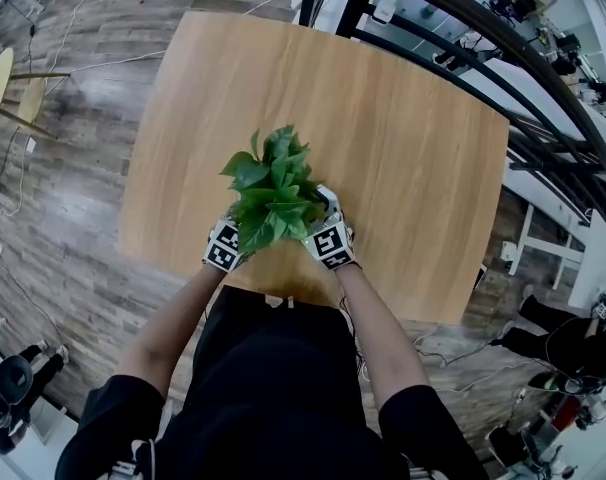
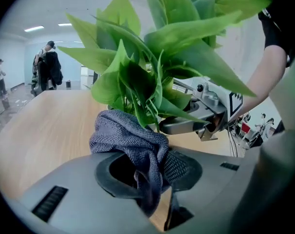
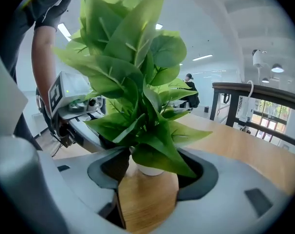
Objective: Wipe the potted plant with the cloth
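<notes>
Grey knitted cloth (image 2: 130,135) is pinched in the closed jaws of the left hand-held gripper (image 2: 152,174) and bunches up against the lower leaves of the potted plant (image 1: 273,188). The plant stands on the wooden counter (image 1: 413,138), close to the middle of its near edge, between the 2 grippers. The right hand-held gripper (image 3: 155,179) has its jaws apart and grips nothing. The plant's small white pot (image 3: 148,170) sits between their tips, and whether the pads touch it cannot be told.
</notes>
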Demonstrator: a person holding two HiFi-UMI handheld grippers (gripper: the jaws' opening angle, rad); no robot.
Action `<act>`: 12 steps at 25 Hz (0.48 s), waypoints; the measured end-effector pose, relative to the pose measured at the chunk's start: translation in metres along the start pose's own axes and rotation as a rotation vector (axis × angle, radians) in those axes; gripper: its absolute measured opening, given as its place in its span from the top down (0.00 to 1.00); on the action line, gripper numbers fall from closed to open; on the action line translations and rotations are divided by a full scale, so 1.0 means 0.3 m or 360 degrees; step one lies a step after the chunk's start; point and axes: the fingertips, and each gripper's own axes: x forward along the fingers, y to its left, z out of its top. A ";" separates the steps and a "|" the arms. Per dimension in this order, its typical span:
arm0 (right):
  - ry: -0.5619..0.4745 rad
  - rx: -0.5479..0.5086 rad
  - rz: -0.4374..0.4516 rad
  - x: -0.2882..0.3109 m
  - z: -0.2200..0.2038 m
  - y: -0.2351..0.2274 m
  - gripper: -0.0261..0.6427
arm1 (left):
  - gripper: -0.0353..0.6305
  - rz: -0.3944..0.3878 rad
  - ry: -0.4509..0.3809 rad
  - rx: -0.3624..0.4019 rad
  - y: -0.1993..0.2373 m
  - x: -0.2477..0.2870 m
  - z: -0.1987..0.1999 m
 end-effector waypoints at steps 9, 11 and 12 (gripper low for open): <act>0.0020 0.0026 0.0145 -0.057 -0.035 0.105 0.56 | 0.75 0.0036 -0.0028 -0.0066 0.097 -0.038 -0.010; -0.0039 0.0141 0.0076 -0.101 -0.031 0.095 0.56 | 0.75 0.0062 -0.0107 -0.0123 0.119 -0.068 -0.013; -0.0078 0.0209 0.0027 -0.131 -0.025 0.081 0.56 | 0.75 0.0069 -0.0154 -0.0149 0.125 -0.091 -0.006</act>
